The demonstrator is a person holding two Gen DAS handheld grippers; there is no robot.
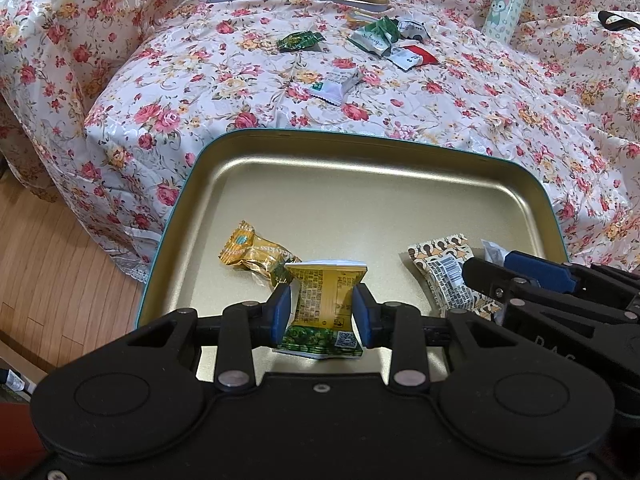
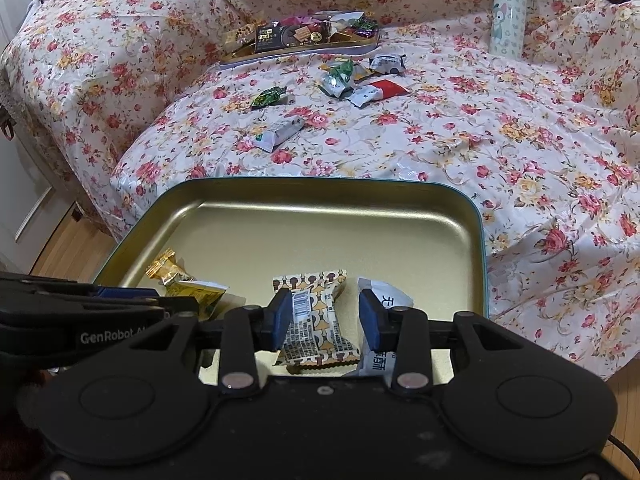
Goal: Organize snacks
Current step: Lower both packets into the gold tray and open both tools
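Two views: each gripper hangs over the same gold tin tray (image 1: pixel 384 168).
Left wrist view: the left gripper (image 1: pixel 322 312) is clenched on a yellow-green snack packet (image 1: pixel 324 300), low over the tray floor, probably to set it beside the gold candy (image 1: pixel 250 250).
Right wrist view: the right gripper (image 2: pixel 325 320) stands around the patterned packet (image 2: pixel 316 320); the right pad (image 2: pixel 370 320) is clear of it, so it seems released.
Loose snacks: several wrappers (image 2: pixel 344 76) wait farther back, near a fuller tray (image 2: pixel 300 46).
Surface: a floral cloth (image 2: pixel 460 132) covers it; a bottle (image 2: pixel 508 12) stands behind.
Room: wooden floor (image 1: pixel 60 272).
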